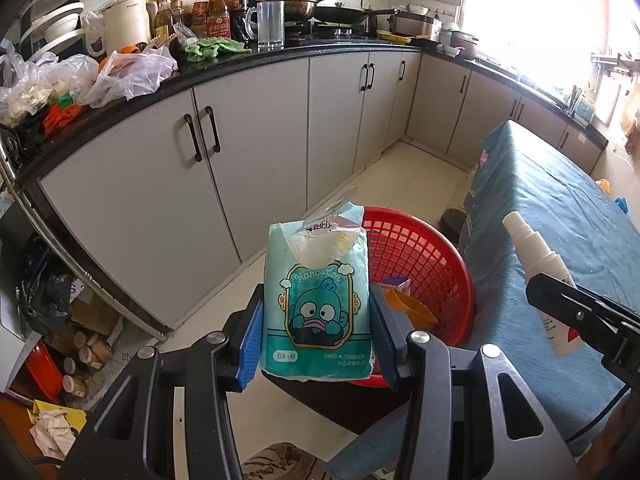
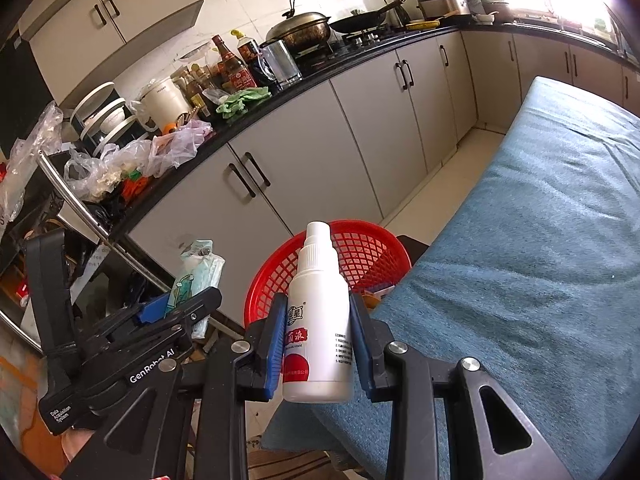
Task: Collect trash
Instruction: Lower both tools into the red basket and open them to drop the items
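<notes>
My left gripper (image 1: 316, 320) is shut on a teal tissue pack (image 1: 318, 300) printed with a cartoon fish, held upright with its torn top open. Just beyond it stands a red mesh basket (image 1: 432, 260) with orange and purple scraps inside. My right gripper (image 2: 318, 340) is shut on a white spray bottle (image 2: 318, 320) with a red label, nozzle up. The same bottle (image 1: 540, 276) shows at the right of the left wrist view, over the table edge. In the right wrist view the red basket (image 2: 360, 252) lies straight ahead, the left gripper (image 2: 176, 308) and tissue pack (image 2: 196, 272) to its left.
A table under a blue-green cloth (image 2: 520, 260) fills the right side, next to the basket. Grey cabinets (image 1: 240, 152) under a black counter (image 1: 280, 56) run along the back, crowded with bottles, pots and plastic bags. Jars and clutter (image 1: 80, 352) lie on the floor at left.
</notes>
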### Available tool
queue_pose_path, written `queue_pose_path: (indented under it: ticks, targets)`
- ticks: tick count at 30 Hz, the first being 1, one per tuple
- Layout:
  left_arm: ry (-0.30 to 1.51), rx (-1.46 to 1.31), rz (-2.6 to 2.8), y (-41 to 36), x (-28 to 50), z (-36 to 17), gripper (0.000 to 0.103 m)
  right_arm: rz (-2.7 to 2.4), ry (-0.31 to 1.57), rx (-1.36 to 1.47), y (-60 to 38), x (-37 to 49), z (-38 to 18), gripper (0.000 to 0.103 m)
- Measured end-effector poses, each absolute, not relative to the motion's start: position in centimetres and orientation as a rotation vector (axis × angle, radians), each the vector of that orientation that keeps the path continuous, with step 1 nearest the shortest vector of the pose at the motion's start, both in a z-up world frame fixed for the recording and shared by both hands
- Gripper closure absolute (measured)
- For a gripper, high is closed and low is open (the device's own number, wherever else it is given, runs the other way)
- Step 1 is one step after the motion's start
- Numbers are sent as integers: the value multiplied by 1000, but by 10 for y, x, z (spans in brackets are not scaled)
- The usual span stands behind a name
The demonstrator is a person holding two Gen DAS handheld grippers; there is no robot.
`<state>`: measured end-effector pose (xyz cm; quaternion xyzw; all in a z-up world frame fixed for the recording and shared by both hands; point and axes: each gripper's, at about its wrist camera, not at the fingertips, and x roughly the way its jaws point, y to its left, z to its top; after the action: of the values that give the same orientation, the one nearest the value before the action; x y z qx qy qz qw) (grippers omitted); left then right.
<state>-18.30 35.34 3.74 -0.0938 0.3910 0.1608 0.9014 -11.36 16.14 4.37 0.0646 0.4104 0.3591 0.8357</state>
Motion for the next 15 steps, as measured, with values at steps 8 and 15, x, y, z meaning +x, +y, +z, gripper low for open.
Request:
queue_pose_path:
  ticks: [8, 15]
  targets:
    - [828, -202, 309, 360, -165, 27, 57, 757, 899, 109, 178, -99, 36, 70]
    - [844, -233, 275, 372, -145, 19, 57, 743, 912, 87, 195, -80, 30, 70]
